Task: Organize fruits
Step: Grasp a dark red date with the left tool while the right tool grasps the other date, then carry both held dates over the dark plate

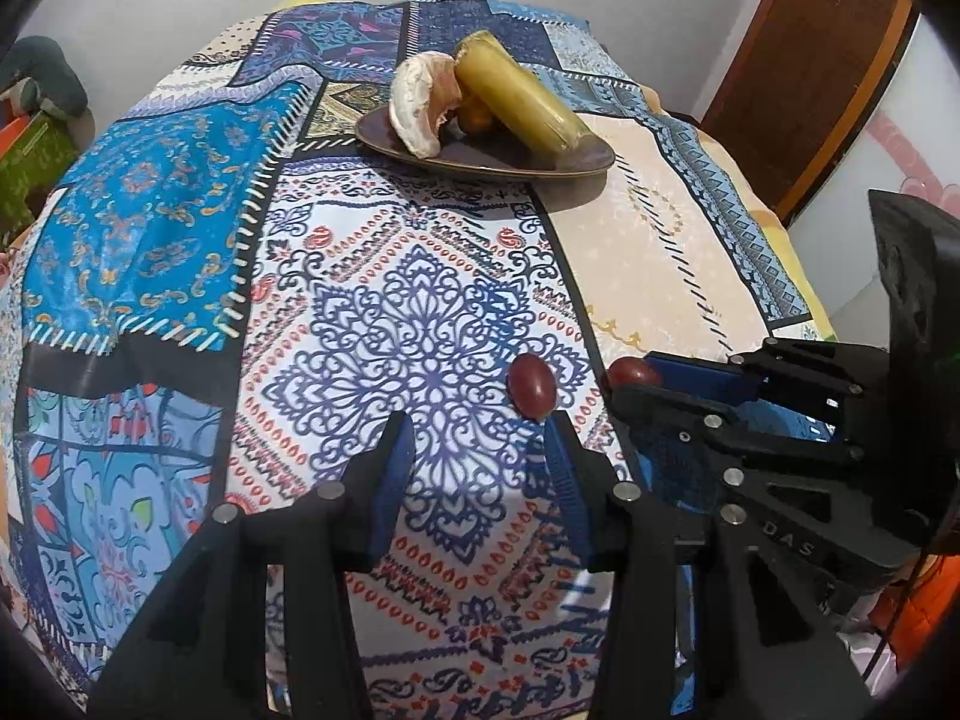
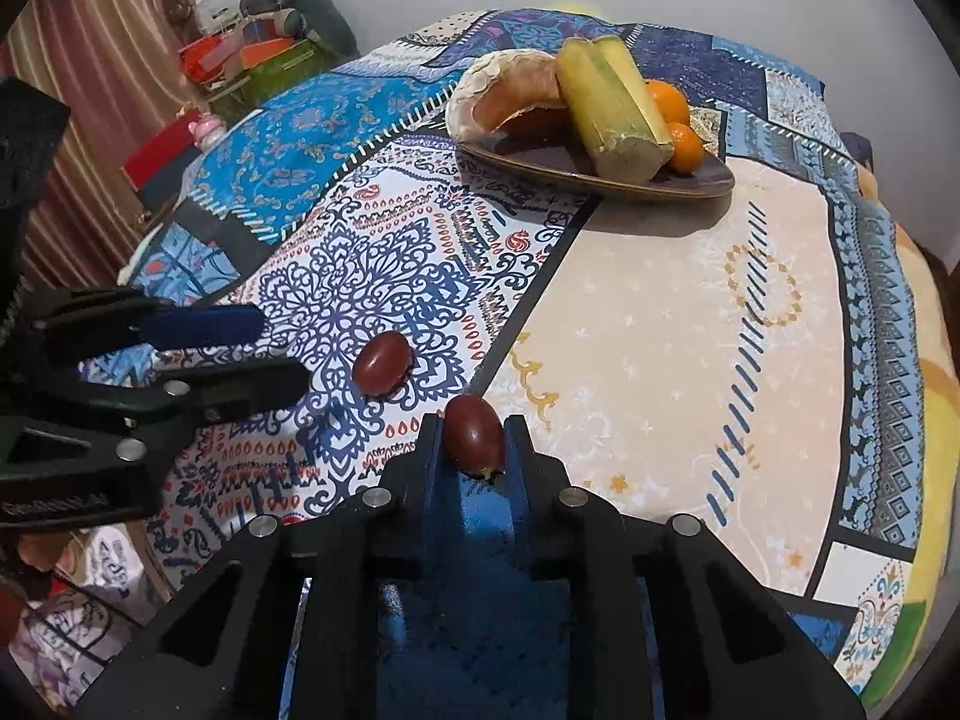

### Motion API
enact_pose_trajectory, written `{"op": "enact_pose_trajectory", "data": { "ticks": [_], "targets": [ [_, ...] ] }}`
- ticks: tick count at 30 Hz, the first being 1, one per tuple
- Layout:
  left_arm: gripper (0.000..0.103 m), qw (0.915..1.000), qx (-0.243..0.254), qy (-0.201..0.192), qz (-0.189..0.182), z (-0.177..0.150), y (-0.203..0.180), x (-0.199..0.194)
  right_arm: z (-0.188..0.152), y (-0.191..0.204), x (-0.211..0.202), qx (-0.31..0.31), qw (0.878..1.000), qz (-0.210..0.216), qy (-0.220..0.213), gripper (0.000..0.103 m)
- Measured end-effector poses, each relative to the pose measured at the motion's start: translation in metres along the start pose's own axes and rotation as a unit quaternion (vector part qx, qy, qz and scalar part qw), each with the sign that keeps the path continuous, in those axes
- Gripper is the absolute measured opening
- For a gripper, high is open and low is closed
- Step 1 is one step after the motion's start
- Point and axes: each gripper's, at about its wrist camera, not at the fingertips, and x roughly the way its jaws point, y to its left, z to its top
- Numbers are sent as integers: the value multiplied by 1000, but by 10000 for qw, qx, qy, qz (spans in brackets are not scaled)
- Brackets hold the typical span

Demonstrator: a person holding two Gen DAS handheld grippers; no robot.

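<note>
Two dark red grapes are on the patterned cloth. My right gripper (image 2: 474,427) is shut on one grape (image 2: 473,435), its blue pads pressing both sides; in the left wrist view this grape (image 1: 630,371) pokes out of the right gripper (image 1: 639,383). The other grape (image 1: 531,387) (image 2: 382,363) lies loose, just ahead of the right fingertip of my left gripper (image 1: 480,426), which is open with nothing between its fingers. A dark plate (image 1: 540,171) (image 2: 690,189) at the far side holds a peeled pomelo piece (image 2: 510,90), a yellow-green cane section (image 2: 618,114) and two oranges (image 2: 684,144).
The table cloth (image 2: 660,330) is a patchwork of blue, white and beige panels. Boxes and clutter (image 2: 240,66) stand beyond the table's far left edge, next to a striped curtain. A brown door (image 1: 810,78) is at the far right. The two grippers sit close together.
</note>
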Motion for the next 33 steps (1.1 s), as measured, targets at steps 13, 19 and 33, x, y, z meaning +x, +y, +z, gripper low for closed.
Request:
{"op": "enact_pose_trajectory", "data": {
  "ticks": [13, 19, 33],
  "targets": [
    [33, 9994, 197, 128, -257, 13, -18, 24, 4, -25, -34, 209, 9989, -193, -361, 18],
    [20, 9994, 201, 147, -227, 12, -20, 31, 5, -34, -45, 259, 9981, -273, -481, 18],
    [18, 9984, 373, -410, 86, 37, -18, 2, 20, -51, -61, 437, 9951, -333, -827, 18]
  ]
}}
